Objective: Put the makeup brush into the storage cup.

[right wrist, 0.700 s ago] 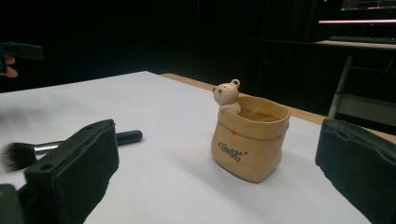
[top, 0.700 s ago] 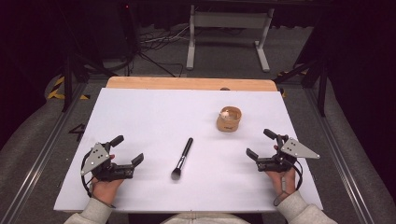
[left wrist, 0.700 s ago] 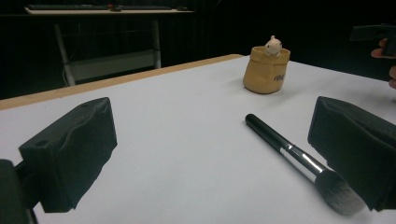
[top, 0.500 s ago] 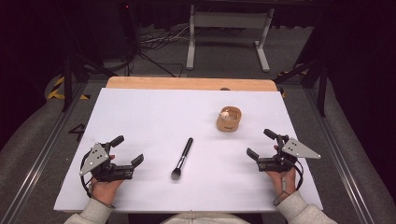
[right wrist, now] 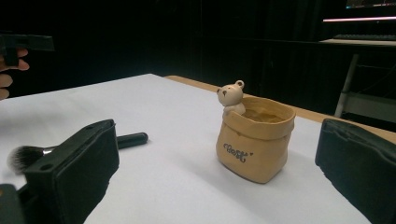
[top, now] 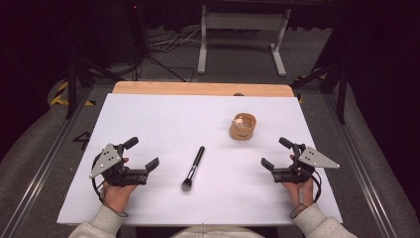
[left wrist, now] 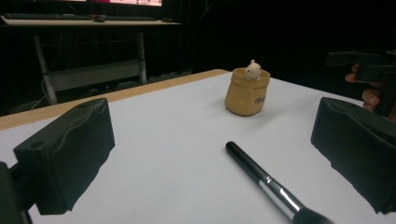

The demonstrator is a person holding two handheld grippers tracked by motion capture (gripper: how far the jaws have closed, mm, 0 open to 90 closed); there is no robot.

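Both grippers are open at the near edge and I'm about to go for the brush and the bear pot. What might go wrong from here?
1. The makeup brush lies flat with a thin round handle; closing on it may roll it aside, and its bristles point toward you.
2. The tan bear pot looks small and light; the right gripper may nudge or tip it.
3. Left gripper and right gripper flank the brush; both reaching inward might collide.

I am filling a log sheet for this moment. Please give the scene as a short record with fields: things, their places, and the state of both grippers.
surface: white table
brush: black makeup brush lying flat in the middle, bristles toward the person
pot: tan bag-shaped pot with a small bear figure on its rim, upright, apart from the brush
left gripper: open, holds nothing
right gripper: open, holds nothing
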